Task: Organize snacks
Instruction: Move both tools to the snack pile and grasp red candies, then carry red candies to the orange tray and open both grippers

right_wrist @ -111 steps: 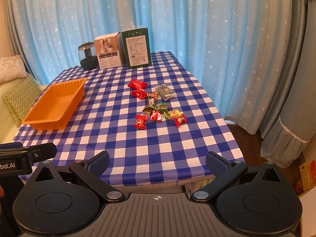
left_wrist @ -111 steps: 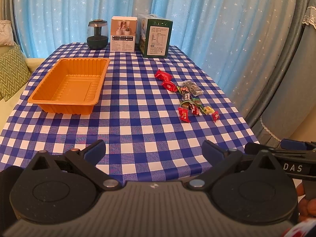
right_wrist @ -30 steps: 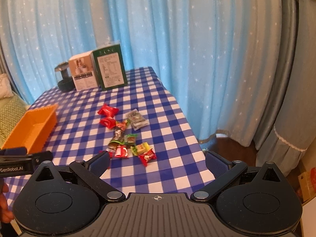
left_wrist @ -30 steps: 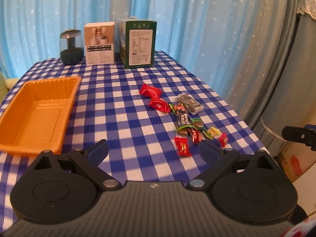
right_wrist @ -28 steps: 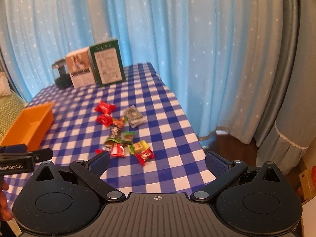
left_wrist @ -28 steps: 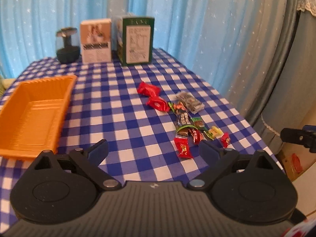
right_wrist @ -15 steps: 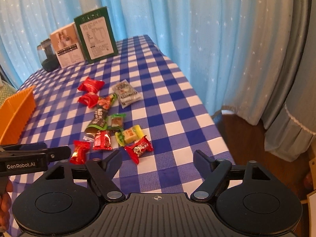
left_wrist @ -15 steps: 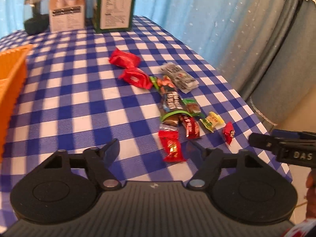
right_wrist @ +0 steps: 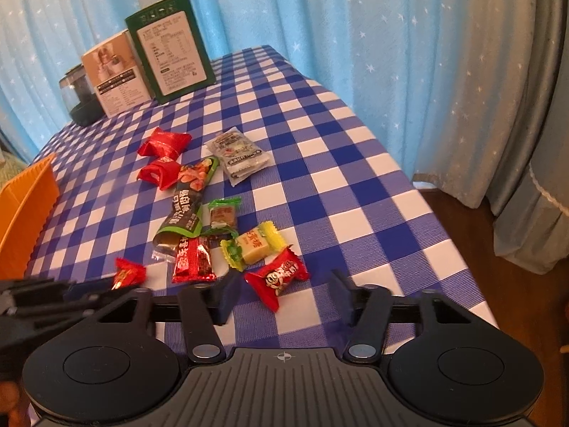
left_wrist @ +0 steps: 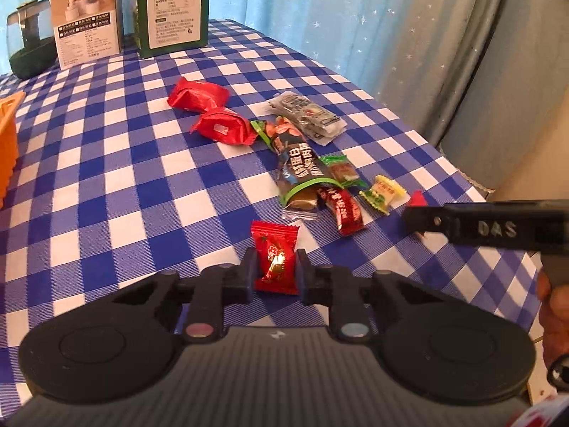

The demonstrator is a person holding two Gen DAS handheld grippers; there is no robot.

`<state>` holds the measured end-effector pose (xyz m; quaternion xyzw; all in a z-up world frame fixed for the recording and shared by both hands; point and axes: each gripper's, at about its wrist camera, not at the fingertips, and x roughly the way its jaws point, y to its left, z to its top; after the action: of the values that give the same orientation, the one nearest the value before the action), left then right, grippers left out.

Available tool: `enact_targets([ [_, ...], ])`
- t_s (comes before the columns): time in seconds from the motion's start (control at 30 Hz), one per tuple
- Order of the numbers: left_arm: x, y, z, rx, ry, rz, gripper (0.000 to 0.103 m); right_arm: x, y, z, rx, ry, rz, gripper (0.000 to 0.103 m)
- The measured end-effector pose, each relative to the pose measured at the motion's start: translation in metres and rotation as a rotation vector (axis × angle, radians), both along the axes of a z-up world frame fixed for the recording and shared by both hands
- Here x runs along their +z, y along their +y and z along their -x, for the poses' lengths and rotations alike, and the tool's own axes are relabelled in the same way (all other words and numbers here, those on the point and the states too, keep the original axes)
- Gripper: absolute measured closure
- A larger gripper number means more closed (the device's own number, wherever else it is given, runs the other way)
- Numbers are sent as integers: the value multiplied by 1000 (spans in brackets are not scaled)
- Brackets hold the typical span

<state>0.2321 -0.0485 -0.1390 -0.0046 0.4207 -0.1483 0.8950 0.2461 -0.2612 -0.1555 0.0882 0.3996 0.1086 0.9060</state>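
We have the left gripper (left_wrist: 274, 273) low over the near edge of the checked tablecloth (left_wrist: 106, 163), its two fingers (left_wrist: 248, 274) closed narrow against both sides of a red candy (left_wrist: 274, 258), which sits pinched between them. Whether the candy is lifted clear of the cloth we cannot tell. Our right gripper (right_wrist: 281, 293) is parted wide, its fingers (right_wrist: 227, 293) straddling a red crinkled candy (right_wrist: 279, 277) that lies on the cloth between them without touching either pad. In the left wrist view the right gripper appears as a black bar at the right edge, covering most of that same candy. The remaining snacks lie in a loose cluster just beyond both grippers: a yellow candy (right_wrist: 253, 245) just beside the crinkled one, a red bar (right_wrist: 192, 260), a small green-ended sweet (right_wrist: 222, 215), a long dark pouch (right_wrist: 186, 203) with a green border, a clear grey packet (right_wrist: 239, 154), and two red wrapped pieces (right_wrist: 164, 144) (right_wrist: 159, 173) at the far side of the cluster. The orange tray (right_wrist: 25, 206) stands at the left edge of the table, well apart from the snacks. At the far end of the table a green box (right_wrist: 170, 48), a white box (right_wrist: 115, 73) and a dark jar (right_wrist: 78, 94) stand in a row before the blue curtain (right_wrist: 320, 17).
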Motion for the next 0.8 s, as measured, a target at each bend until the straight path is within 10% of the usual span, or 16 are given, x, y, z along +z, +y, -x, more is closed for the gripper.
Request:
enact_targets([
  [0.27, 0, 4, 3, 3, -4, 8, 84, -3, 7, -4, -34, -19, 30, 79],
  [0.8, 54, 52, 25, 94, -61, 47, 86, 71, 35, 26, 67, -129, 4, 80],
])
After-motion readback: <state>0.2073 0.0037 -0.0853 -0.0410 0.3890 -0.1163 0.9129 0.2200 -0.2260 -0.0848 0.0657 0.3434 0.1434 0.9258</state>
